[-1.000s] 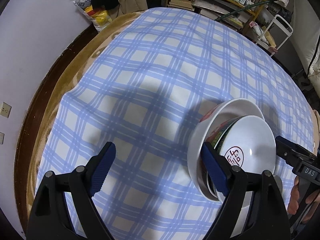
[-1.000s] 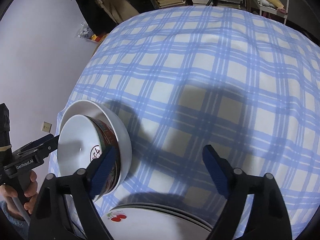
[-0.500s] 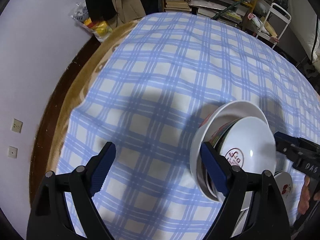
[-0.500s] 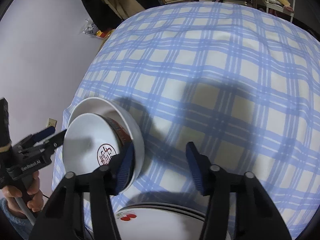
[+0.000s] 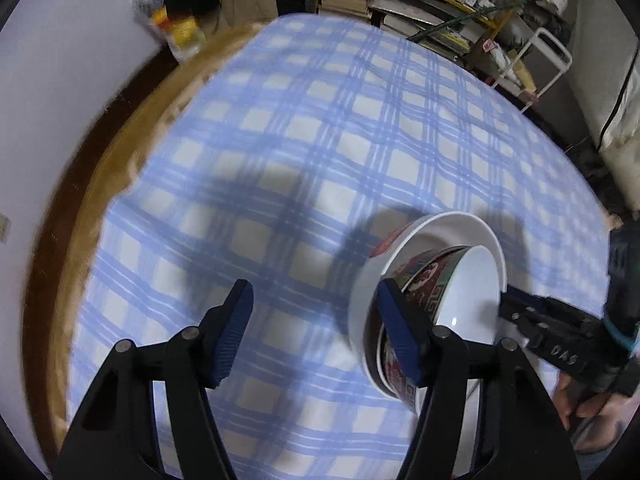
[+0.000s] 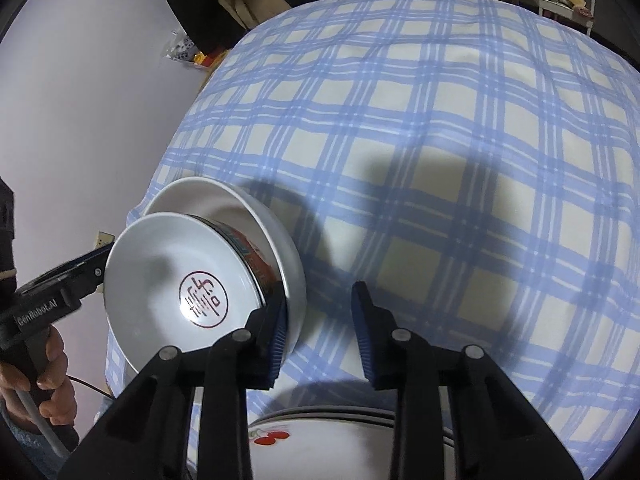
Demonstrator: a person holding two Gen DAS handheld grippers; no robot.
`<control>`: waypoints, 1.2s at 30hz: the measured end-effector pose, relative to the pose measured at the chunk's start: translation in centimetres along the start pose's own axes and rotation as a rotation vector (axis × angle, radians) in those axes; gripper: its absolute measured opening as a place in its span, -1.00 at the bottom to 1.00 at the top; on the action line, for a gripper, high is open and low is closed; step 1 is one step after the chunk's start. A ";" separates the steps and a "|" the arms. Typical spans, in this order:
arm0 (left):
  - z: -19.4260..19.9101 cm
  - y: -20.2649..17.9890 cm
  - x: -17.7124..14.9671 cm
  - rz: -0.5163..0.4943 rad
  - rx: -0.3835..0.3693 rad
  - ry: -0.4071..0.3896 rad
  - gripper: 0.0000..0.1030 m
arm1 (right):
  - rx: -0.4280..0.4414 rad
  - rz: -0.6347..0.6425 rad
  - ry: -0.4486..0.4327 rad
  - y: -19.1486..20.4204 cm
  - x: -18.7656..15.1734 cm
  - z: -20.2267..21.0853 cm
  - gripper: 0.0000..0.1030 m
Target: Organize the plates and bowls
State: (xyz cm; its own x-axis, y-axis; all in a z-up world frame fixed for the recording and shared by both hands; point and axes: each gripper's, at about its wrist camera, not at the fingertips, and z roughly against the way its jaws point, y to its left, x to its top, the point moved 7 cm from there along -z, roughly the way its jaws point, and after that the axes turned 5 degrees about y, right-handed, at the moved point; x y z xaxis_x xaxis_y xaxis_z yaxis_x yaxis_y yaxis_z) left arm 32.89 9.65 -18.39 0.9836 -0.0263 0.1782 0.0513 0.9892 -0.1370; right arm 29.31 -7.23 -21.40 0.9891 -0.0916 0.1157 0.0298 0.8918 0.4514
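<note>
Clearly my left claw and right claw gape half-open, empty, pressing the tilted stack of nested white ceramic bowls from opposite sides at lower left above the checked tablecloth; uneven pressure could slip it.

A table fills both views, its wooden edge bare along the left of the left wrist view. Over it lies a blue and cream checked cloth, slightly rumpled. On the cloth, at the bottom centre of the right wrist view, sits a stack of plates, the top one white with a red cherry print near its rim.
</note>
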 end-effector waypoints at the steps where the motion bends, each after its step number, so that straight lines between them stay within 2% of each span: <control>1: 0.0 0.0 0.0 -0.010 -0.005 -0.006 0.22 | -0.001 0.008 0.001 0.0 0.0 0.1 -0.33; 4: -0.1 -0.2 -0.1 -0.040 0.004 -0.018 0.23 | 0.003 0.007 0.011 -0.3 0.1 0.4 -0.33; 8: -0.5 -0.3 -0.1 -0.027 0.009 -0.015 0.20 | -0.015 0.025 0.009 -0.3 0.4 0.5 -0.33; 10: -0.8 -0.8 -0.3 -0.037 -0.003 -0.005 -0.07 | -0.027 0.025 0.012 -0.3 0.4 0.5 -0.33; 11: -1.0 -1.1 -0.4 -0.043 -0.011 0.002 -0.32 | -0.034 0.028 0.009 -0.2 0.4 0.5 -0.35; 12: -1.1 -1.6 -0.6 -0.050 -0.030 0.008 -0.54 | -0.037 0.030 0.007 0.0 0.4 0.5 -0.51; 14: -1.2 -2.4 -0.8 -0.057 -0.055 0.011 -0.80 | -0.021 0.031 0.010 0.5 0.3 0.2 -0.65; 15: -1.2 -2.7 -0.8 -0.057 -0.062 0.010 -0.87 | -0.025 0.030 0.006 0.6 0.3 0.1 -0.71; 18: -1.2 -2.6 -0.9 -0.042 -0.066 0.003 -0.86 | -0.025 0.020 0.001 1.0 0.2 0.1 -0.84; 25: -1.4 -2.5 -1.3 -0.007 -0.085 -0.014 -0.87 | -0.063 -0.009 0.002 1.3 0.2 -0.3 -0.83; 36: -1.1 -3.0 -1.5 -0.004 -0.052 -0.047 -0.87 | -0.039 -0.005 0.011 0.6 0.2 -0.4 -0.83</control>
State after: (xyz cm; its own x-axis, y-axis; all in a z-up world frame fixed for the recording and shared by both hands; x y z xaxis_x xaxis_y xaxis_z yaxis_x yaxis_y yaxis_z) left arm 31.47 6.59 -19.30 0.9742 -0.0218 0.2246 0.0649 0.9803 -0.1863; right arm 29.55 -6.51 -21.40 0.9904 -0.0912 0.1040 0.0398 0.9081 0.4168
